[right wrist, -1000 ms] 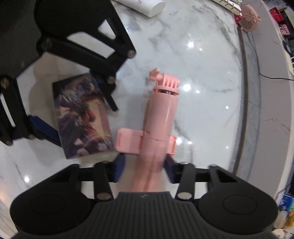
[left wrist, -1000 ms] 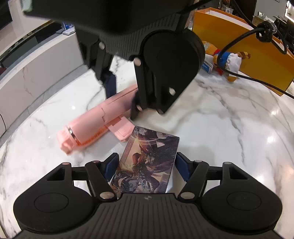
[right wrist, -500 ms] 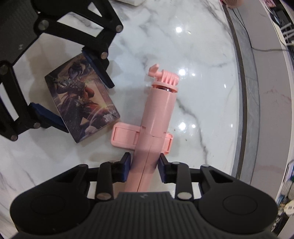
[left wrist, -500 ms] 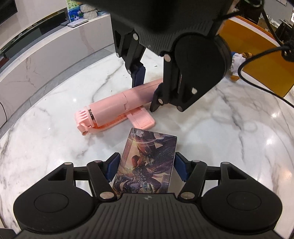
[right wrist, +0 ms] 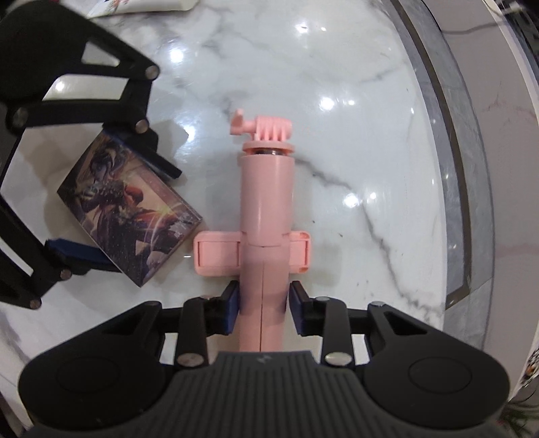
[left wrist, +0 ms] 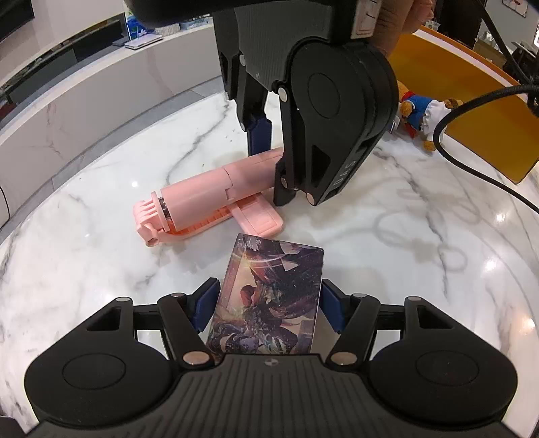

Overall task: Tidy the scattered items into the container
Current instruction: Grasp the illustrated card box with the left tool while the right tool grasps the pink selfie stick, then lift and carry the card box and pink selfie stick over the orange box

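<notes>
A card box (left wrist: 269, 296) with dark illustrated art lies on the marble table (left wrist: 404, 236), and my left gripper (left wrist: 269, 293) is shut on its sides. Just beyond it lies a pink selfie stick (left wrist: 215, 195) with a fold-out clamp. My right gripper (left wrist: 273, 161) comes down on the stick from above, with a hand over it. In the right wrist view that gripper (right wrist: 264, 293) points straight down, its blue pads shut on the stick's handle (right wrist: 266, 209). The box (right wrist: 131, 215) sits to the left between the left gripper's fingers (right wrist: 158, 165). An orange container (left wrist: 471, 101) stands at the far right.
A plush toy (left wrist: 417, 111) in blue and white lies against the orange container. A black cable (left wrist: 471, 107) hangs across it. A white tube (right wrist: 141, 3) lies at the table's far side. The round table's edge (right wrist: 465, 236) curves close on the right.
The right gripper has rolled with the pink stick in it, so the stick's head has swung round on the table. The left gripper and the box have stayed put.
</notes>
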### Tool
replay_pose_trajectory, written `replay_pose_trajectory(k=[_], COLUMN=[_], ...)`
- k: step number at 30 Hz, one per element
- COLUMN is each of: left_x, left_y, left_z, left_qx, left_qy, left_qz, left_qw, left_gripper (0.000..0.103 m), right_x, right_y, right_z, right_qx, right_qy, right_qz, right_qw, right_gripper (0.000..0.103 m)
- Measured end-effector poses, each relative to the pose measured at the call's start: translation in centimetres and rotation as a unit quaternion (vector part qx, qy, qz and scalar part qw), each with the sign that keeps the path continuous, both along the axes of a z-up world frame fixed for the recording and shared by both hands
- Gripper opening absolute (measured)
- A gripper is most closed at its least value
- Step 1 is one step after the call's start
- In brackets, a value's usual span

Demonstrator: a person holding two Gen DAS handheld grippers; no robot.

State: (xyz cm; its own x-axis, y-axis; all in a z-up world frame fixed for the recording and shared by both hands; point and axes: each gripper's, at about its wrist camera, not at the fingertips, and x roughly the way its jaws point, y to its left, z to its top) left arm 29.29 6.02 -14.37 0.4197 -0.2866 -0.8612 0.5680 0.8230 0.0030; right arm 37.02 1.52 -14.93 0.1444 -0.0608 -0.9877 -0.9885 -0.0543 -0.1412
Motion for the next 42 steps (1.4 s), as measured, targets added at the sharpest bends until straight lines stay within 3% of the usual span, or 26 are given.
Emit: replay_pose_trajectory(k=[6, 11, 16, 22, 31, 32, 36, 38, 42], left_x=[-0.9, -0.4, 0.2, 0.4, 0.4, 0.4, -0.1, -0.3, -0.9], left_y=[0.1, -0.2, 0.5, 2.0, 4.7, 5.0, 5.6, 5.7, 5.9], left_z=[-0.1, 0.2, 0.5, 1.2, 2.7, 3.0, 3.9, 4.3, 5.5], left_qx=[-0.009, -0.003, -0.022, -0.020, -0.024, -0.026, -0.030, -0.030, -0.039], left_qy=[-0.020, -0.001, 0.019, 0.015, -0.001, -0.004, -0.013, -0.018, -0.030], left_qz=[0.002, 0.005, 0.050, 0.085, 0.128, 0.133, 0.140, 0.140, 0.145], left_qw=[0.9998, 1.0000, 0.9983, 0.9961, 0.9915, 0.9908, 0.9896, 0.9895, 0.9883], left_gripper=[0.073, 0.072, 0.071, 0.070, 0.070, 0.070, 0.070, 0.070, 0.070], right_x=[-0.8, -0.8, -2.0, -4.0, -6.0, -6.2, -7.2, -3.1, -2.4], right_y=[0.0, -0.4, -1.0, -1.0, -1.0, 0.5, -2.0, -3.5, -3.9], right_z=[0.0, 0.4, 0.7, 1.0, 3.6, 4.3, 5.7, 6.9, 7.5], right_qx=[-0.015, 0.008, 0.031, 0.031, 0.033, 0.034, 0.038, 0.041, 0.046], right_qy=[0.010, 0.006, -0.021, -0.052, -0.057, -0.059, -0.068, -0.072, -0.080], right_qz=[-0.013, -0.056, -0.069, -0.056, -0.057, -0.057, -0.062, -0.064, -0.068], right_qw=[1.000, 0.998, 0.997, 0.997, 0.996, 0.996, 0.995, 0.995, 0.993], right_gripper=[0.035, 0.032, 0.031, 0.030, 0.030, 0.030, 0.030, 0.030, 0.030])
